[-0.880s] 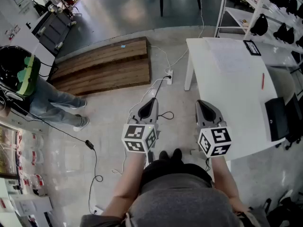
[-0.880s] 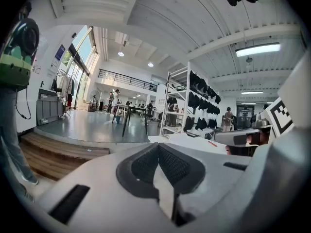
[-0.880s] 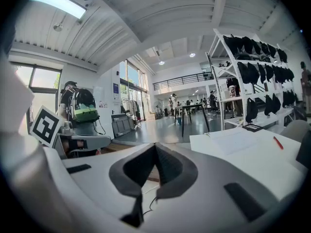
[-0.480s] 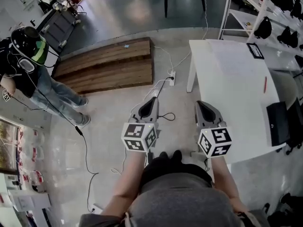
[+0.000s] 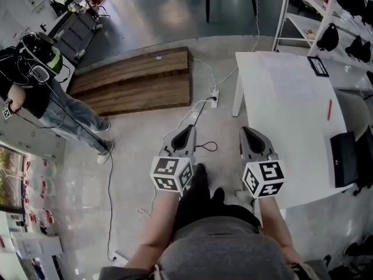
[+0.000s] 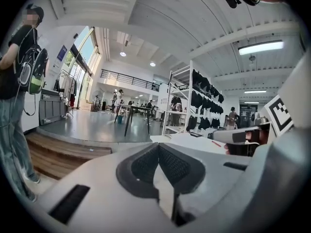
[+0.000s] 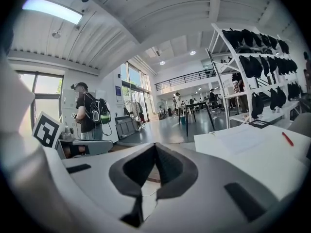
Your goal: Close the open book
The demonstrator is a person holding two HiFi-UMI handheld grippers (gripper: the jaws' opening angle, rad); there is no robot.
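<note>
The open book [image 5: 278, 69] lies as pale pages flat on the far part of the white table [image 5: 291, 133]; in the right gripper view the book [image 7: 243, 136] shows right of the jaws. My left gripper [image 5: 185, 132] hangs over the floor, left of the table, shut and empty. My right gripper [image 5: 249, 133] hovers at the table's near left edge, well short of the book, also shut with nothing in it. In each gripper view the jaws meet at their tips: left gripper [image 6: 158, 145], right gripper [image 7: 154, 145].
A red pen [image 5: 329, 109], a black flat case [image 5: 342, 158] and a small black device [image 5: 319, 66] lie on the table. A wooden platform [image 5: 137, 86] and a power strip with cables [image 5: 214, 98] are on the floor ahead. A person [image 5: 41, 92] stands at the left; shelving [image 5: 326, 16] at the back right.
A dark shoe has come forward between the two grippers. The grippers keep side by side and shut. The person at the left has shifted further up the picture.
</note>
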